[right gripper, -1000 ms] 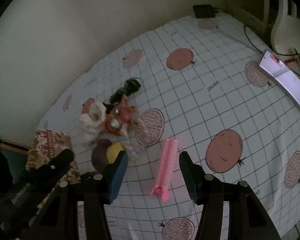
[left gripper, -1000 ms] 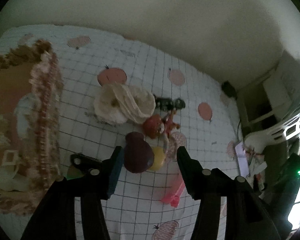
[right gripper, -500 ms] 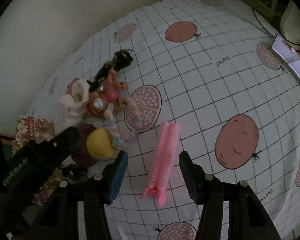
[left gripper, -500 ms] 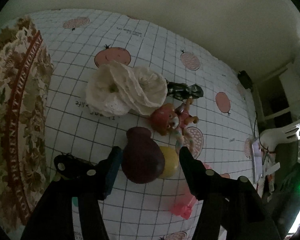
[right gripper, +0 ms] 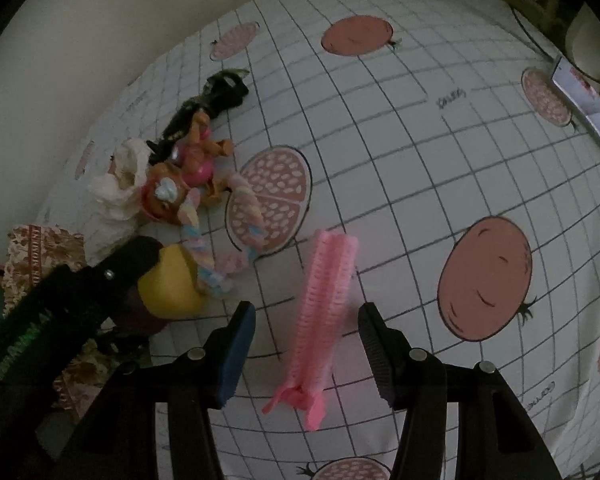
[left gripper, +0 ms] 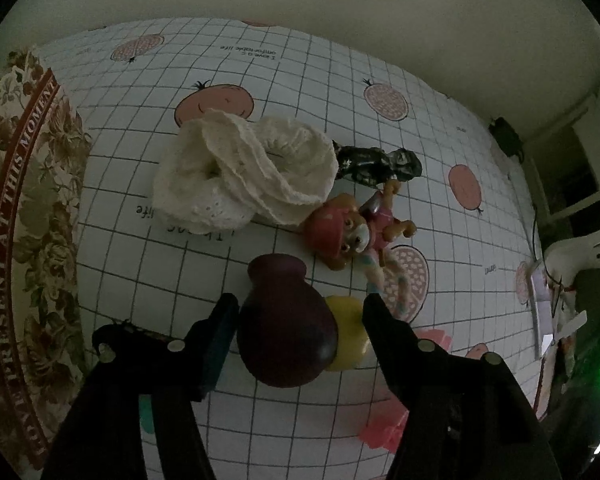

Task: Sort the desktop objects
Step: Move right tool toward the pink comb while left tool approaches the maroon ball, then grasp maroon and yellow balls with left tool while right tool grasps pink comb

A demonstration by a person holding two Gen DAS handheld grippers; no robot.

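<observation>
Grippers first: the left gripper [left gripper: 298, 312] straddles a dark purple vase [left gripper: 286, 326] lying on its side on the tablecloth [left gripper: 340, 80], mouth toward the far side; its jaws are widening at this moment, with the vase between them and a visible gap on the right side, while contact on the left cannot be told. Vase interior is not visible, so any contents cannot be determined. Just beside the vase, touching its right flank, sits a yellow ball [left gripper: 350, 336]. The right gripper [right gripper: 306, 332] stands with jaws apart, gripping nothing, either side of a pink hair clip [right gripper: 324, 312] that lies flat on the cloth and lengthwise between the fingers, neither pad touching it. Next outward, a pastel twisted rope [right gripper: 204, 248] runs from the ball toward a toy figure [left gripper: 348, 232] with a red cap, lying on its back. Beyond the figure rests a cream crocheted cloth [left gripper: 244, 172], bunched, with a dark camouflage item [left gripper: 376, 164] just beside its right edge. At the left margin lies a floral patterned mat [left gripper: 24, 208] with lettering, overlapping the cloth's edge. Farthest in the right view, a phone [right gripper: 584, 100] with a lit screen lies near the table's edge.
</observation>
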